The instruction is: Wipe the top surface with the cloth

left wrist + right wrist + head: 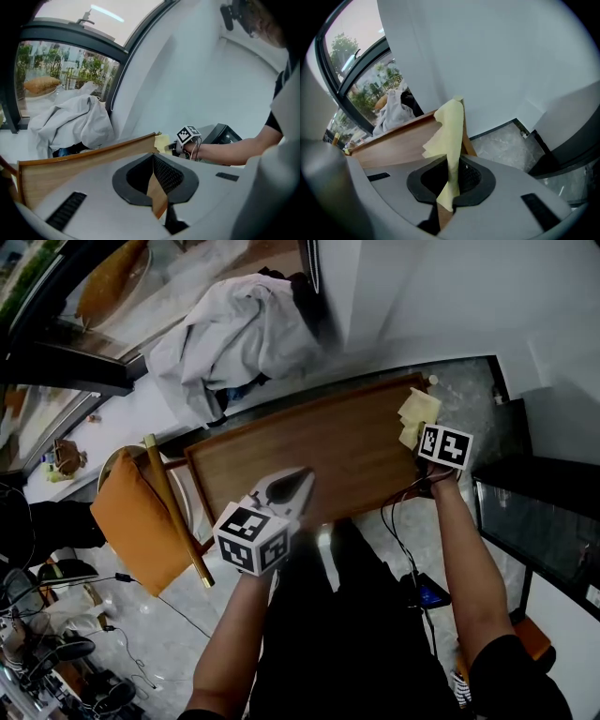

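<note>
A brown wooden table top [328, 451] lies below me in the head view. My right gripper [420, 444] is at its far right corner, shut on a pale yellow cloth [418, 414] that rests on the wood there. In the right gripper view the cloth [449, 136] stands up from between the jaws of that gripper [454, 161], with the table top [401, 143] behind it. My left gripper [302, 476] hovers over the table's near edge, shut and holding nothing. The left gripper view shows its tips [153, 157] together, and the cloth [162, 142] far off at the table corner.
A chair with an orange cushion [141, 517] stands left of the table. A heap of white fabric [239, 334] lies on the ledge behind it. A dark cabinet [544, 512] stands at the right. Cables and a phone [431, 594] are on the floor near my legs.
</note>
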Demonstrator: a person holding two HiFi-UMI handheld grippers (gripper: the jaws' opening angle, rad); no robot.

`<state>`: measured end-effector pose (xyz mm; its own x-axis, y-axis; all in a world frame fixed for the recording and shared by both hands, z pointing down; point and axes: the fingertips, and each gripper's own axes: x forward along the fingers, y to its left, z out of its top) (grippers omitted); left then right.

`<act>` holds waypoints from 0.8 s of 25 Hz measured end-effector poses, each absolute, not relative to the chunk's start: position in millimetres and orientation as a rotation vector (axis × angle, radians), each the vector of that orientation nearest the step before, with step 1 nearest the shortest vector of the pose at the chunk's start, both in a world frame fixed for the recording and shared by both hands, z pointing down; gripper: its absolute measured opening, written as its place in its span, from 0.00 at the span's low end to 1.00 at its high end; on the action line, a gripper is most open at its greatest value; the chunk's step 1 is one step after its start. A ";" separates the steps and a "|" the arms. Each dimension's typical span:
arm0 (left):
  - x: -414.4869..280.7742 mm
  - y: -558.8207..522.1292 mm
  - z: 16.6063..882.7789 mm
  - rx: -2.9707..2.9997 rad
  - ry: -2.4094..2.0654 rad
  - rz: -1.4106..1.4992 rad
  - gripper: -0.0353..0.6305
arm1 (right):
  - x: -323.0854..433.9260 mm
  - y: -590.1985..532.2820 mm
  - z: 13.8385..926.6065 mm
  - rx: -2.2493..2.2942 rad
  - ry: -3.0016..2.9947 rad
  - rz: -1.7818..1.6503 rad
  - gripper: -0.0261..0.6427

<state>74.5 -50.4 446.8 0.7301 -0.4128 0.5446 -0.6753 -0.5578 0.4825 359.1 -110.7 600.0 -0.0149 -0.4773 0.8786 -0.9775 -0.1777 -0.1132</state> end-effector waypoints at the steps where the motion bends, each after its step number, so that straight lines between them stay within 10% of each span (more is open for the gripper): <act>1: 71.1 -49.7 445.4 2.236 -0.820 0.485 0.07 | 362.3 -109.6 597.3 1.721 -1.504 1.125 0.09; 8: 24.5 -36.4 434.2 2.227 -0.880 0.447 0.07 | 322.7 -110.1 559.8 1.800 -1.623 1.104 0.09; 20: -138.8 -2.1 413.7 2.132 -1.106 0.346 0.07 | -4.3 -83.3 551.0 1.175 -2.076 1.152 0.09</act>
<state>-138.8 -2.1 413.7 0.5995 -0.6095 0.5188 -0.7965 -0.3901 0.4620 -4.3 -83.3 551.0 -0.5113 -0.4479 0.7335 -0.8594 0.2741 -0.4316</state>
